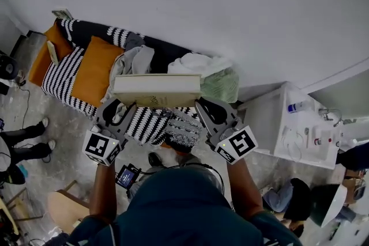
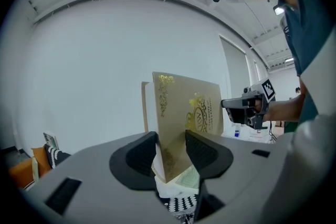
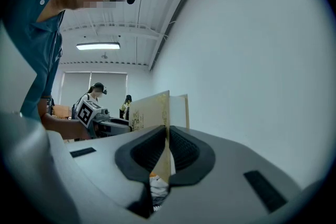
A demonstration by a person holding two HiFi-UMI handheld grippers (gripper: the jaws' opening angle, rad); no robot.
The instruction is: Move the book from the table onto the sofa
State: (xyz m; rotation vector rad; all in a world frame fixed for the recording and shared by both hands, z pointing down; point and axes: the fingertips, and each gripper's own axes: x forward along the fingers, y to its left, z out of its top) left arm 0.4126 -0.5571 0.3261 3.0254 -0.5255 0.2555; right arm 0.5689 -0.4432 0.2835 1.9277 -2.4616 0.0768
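A thick beige book (image 1: 155, 91) with gold print on its cover hangs in the air above the striped sofa (image 1: 63, 75), held between both grippers. My left gripper (image 1: 119, 106) is shut on the book's left end; in the left gripper view the book (image 2: 184, 115) stands on edge between the pads of this gripper (image 2: 170, 152). My right gripper (image 1: 205, 106) is shut on the book's right end. In the right gripper view its jaws (image 3: 167, 150) pinch a thin edge of the cover (image 3: 151, 113). Each gripper shows in the other's view, the right (image 2: 247, 107) and the left (image 3: 100, 119).
Orange cushions (image 1: 95, 69), grey and white clothes (image 1: 135, 60) and a green cloth (image 1: 222, 84) lie on the sofa. A white table (image 1: 271, 118) with small items stands at the right. A person's legs (image 1: 26, 141) show at the left edge. A white wall rises behind the sofa.
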